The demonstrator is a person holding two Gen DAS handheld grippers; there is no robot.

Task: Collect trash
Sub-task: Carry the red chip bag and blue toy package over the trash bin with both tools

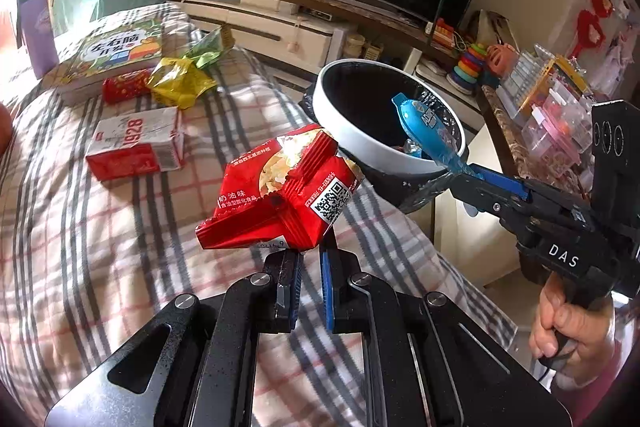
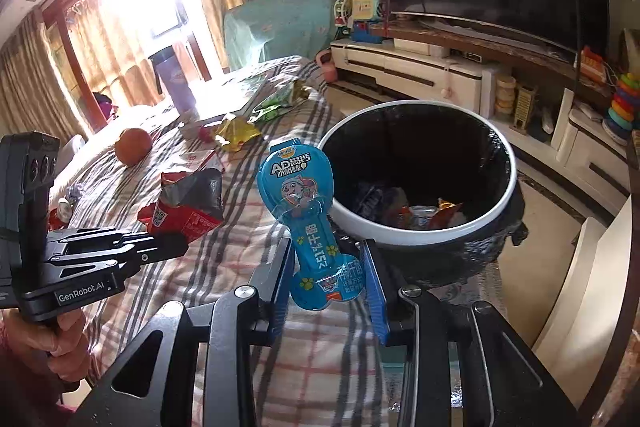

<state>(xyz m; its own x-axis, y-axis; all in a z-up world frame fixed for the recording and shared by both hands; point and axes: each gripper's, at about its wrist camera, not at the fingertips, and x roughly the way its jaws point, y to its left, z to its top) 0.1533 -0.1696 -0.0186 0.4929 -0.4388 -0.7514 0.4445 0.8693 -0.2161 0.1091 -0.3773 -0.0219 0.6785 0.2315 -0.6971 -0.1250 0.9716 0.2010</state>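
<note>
My left gripper (image 1: 310,247) is shut on a red snack bag (image 1: 286,191) and holds it above the checked cloth, just left of the white-rimmed trash bin (image 1: 360,143). The bag also shows in the right wrist view (image 2: 184,205). My right gripper (image 2: 326,267) is shut on a blue cheese-stick wrapper (image 2: 298,187), held at the bin's near-left rim (image 2: 400,235). In the left wrist view the wrapper (image 1: 420,123) hangs over the bin's opening. The bin has a black liner and holds several wrappers (image 2: 424,213).
On the cloth lie a red-and-white 1928 carton (image 1: 136,147), a red packet (image 1: 126,87), a yellow wrapper (image 1: 180,83), a green wrapper (image 1: 204,51), a picture book (image 1: 116,47) and an orange (image 2: 133,145). A TV cabinet (image 2: 420,67) stands behind the bin.
</note>
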